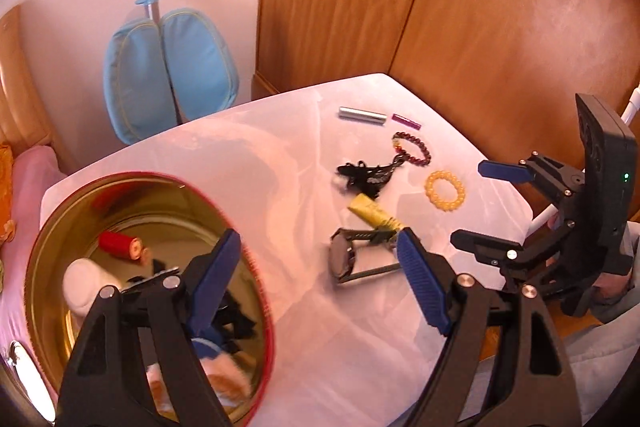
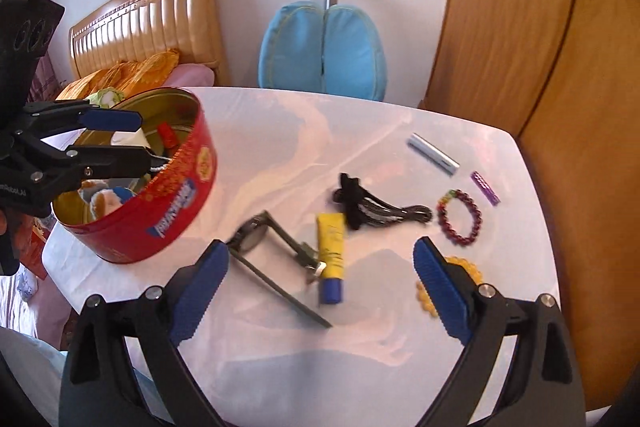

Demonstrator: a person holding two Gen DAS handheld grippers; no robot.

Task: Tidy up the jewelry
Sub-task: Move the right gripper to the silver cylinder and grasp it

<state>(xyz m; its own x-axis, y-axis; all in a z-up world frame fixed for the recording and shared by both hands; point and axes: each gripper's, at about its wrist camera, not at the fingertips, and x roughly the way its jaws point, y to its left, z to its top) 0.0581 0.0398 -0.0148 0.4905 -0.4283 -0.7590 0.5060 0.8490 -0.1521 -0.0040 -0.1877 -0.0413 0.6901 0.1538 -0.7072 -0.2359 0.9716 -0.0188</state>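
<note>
Seen from two wrist cameras over a white table (image 2: 280, 367). Left gripper (image 1: 320, 263) wide open, empty, one blue pad over the rim of a round red tin (image 2: 160, 227), the other above the sunglasses (image 1: 348, 259). Right gripper (image 2: 320, 283) also spread wide, gripping nothing, hovering over the table.

Between the right gripper's pads: sunglasses and a yellow tube (image 2: 331, 247) with a blue cap. Partly hidden behind its right pad: a yellow bead bracelet (image 1: 445, 191). Just beyond that pad: a dark red bead bracelet (image 2: 460, 221). Beside that, a black hair clip (image 2: 368, 209). Farther back, a silver cylinder (image 2: 432, 155) and a small purple bar (image 2: 485, 187).

Inside the gold-lined tin: a red spool (image 1: 116, 245), something white, dark items. Blue and yellow label on the tin's side, upside down and too blurred to read.
</note>
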